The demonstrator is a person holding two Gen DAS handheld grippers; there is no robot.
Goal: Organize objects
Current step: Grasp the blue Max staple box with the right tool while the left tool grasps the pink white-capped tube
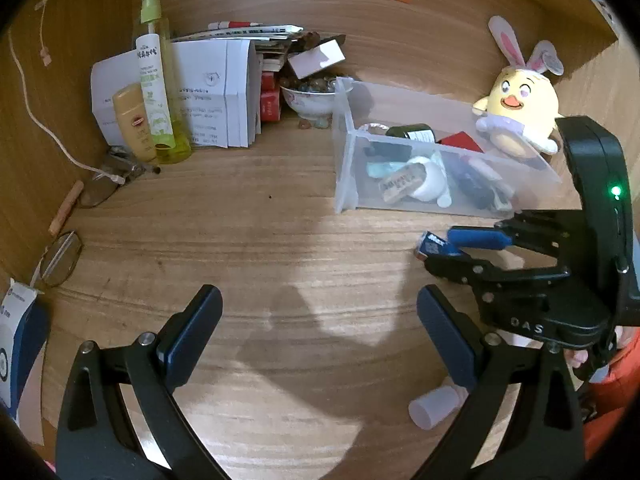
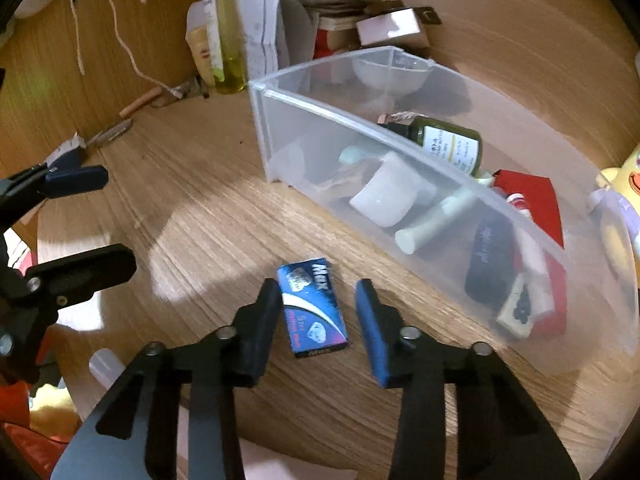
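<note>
A small blue "Max" box (image 2: 314, 306) lies flat on the wooden desk, between the fingers of my right gripper (image 2: 318, 292), which is open around it without touching. In the left wrist view the box (image 1: 434, 246) shows at the right gripper's (image 1: 442, 250) tips. A clear plastic bin (image 2: 460, 168) holding several small items stands just beyond; it also shows in the left wrist view (image 1: 348, 160). My left gripper (image 1: 320, 312) is open and empty over bare desk; it appears at the left of the right wrist view (image 2: 102, 216).
A yellow plush chick (image 1: 520, 108) sits at the bin's right end. Spray bottle (image 1: 156, 80), tan bottle (image 1: 134, 120), paper boxes (image 1: 212, 92) and a bowl of stones (image 1: 312, 96) stand at the back. Glasses (image 1: 60, 258) lie left. A white tube (image 1: 436, 406) lies near my right finger.
</note>
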